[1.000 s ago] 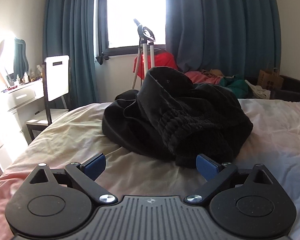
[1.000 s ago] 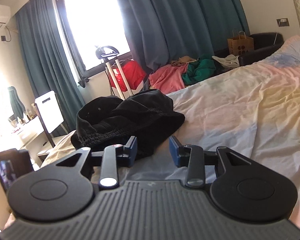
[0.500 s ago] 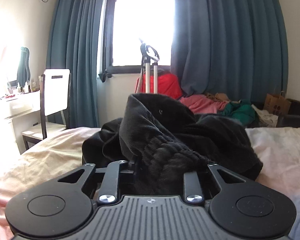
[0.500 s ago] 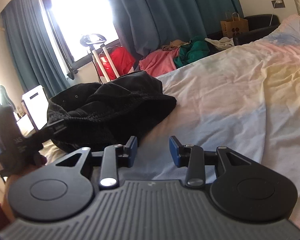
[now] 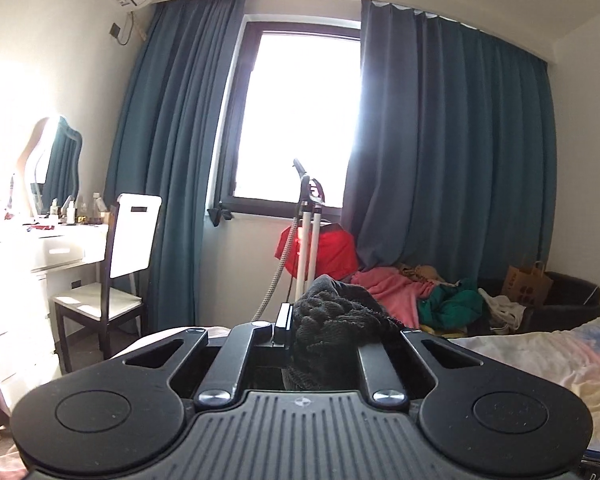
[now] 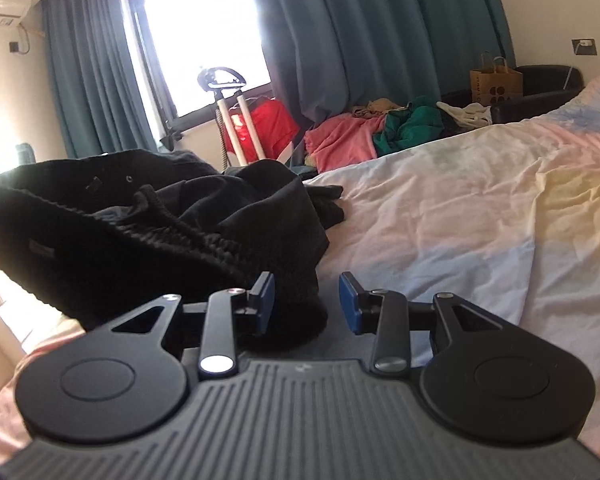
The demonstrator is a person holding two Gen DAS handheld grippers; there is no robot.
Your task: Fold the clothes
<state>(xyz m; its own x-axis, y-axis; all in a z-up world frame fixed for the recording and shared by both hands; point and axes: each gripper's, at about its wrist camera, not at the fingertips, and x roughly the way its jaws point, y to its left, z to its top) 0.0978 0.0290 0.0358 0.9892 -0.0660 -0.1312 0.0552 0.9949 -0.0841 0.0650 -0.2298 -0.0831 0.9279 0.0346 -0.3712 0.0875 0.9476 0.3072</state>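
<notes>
Left view: teal curtains (image 5: 452,152) flank a bright window (image 5: 300,116); the left tongs (image 5: 324,332) are clamped on the black garment's (image 5: 332,340) ribbed knit edge. Right view: crumpled black garment (image 6: 160,232) lies on the pastel bed (image 6: 460,216); right tongs (image 6: 307,304) stand apart beside it.

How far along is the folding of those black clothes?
Barely started. Nothing is folded: the black garment is a crumpled heap on the bed. In hand: the left gripper is shut on its ribbed edge, lifted. The right gripper is open beside the heap. Spreading and folding remain.
</notes>
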